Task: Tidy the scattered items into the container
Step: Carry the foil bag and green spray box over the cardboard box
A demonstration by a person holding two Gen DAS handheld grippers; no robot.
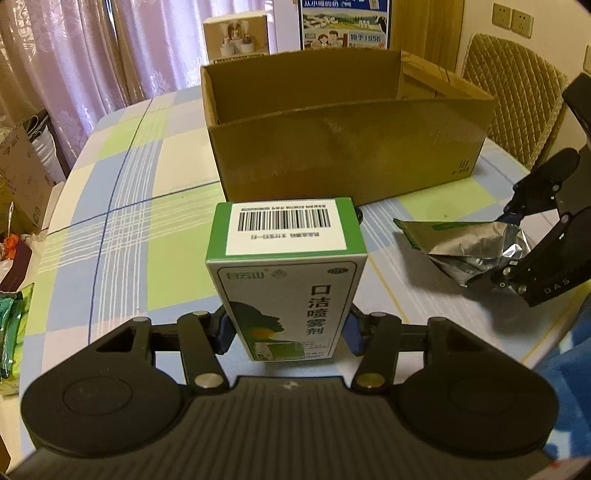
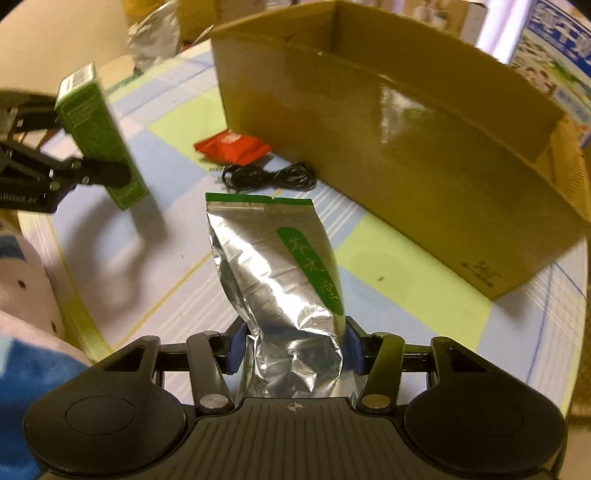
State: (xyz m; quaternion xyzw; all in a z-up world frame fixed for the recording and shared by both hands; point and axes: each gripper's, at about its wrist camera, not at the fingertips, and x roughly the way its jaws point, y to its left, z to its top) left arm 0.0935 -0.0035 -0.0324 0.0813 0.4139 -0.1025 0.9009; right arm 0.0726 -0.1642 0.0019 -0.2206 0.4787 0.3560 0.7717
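Carton (image 1: pixel 347 125), brown and open-topped, is seen standing on a checked tablecloth (image 1: pixel 122 192), and everything else is placed against it. In front of its near wall, a green-and-white box (image 1: pixel 286 280) is held clear of the cloth by the left gripper (image 1: pixel 287 332); the blue pads (image 1: pixel 224 334) are pressed on the box's two sides, and a barcode label is shown on its upper end. From the right wrist view the same box (image 2: pixel 98 136) is seen tilted, left of the carton, clamped in the left gripper (image 2: pixel 110 173).

Toward the carton's right end, still on its near side, a crumpled foil pouch (image 2: pixel 284 288) with a green strip is gripped by the right gripper (image 2: pixel 293 350), whose pads (image 2: pixel 236 350) are squeezed into the pouch's lower part. In the left wrist view the pouch (image 1: pixel 465 247) is seen off the cloth in the right gripper (image 1: pixel 491 251).

Close to the carton's near wall, a red packet (image 2: pixel 232 147) is lying on the cloth, and a coiled black cable (image 2: pixel 269 177) is lying just beside it. Far left of the carton, at the table edge, a green wrapper (image 1: pixel 13 325) is partly seen. Behind the carton, a printed milk case (image 1: pixel 345 24) is visible.
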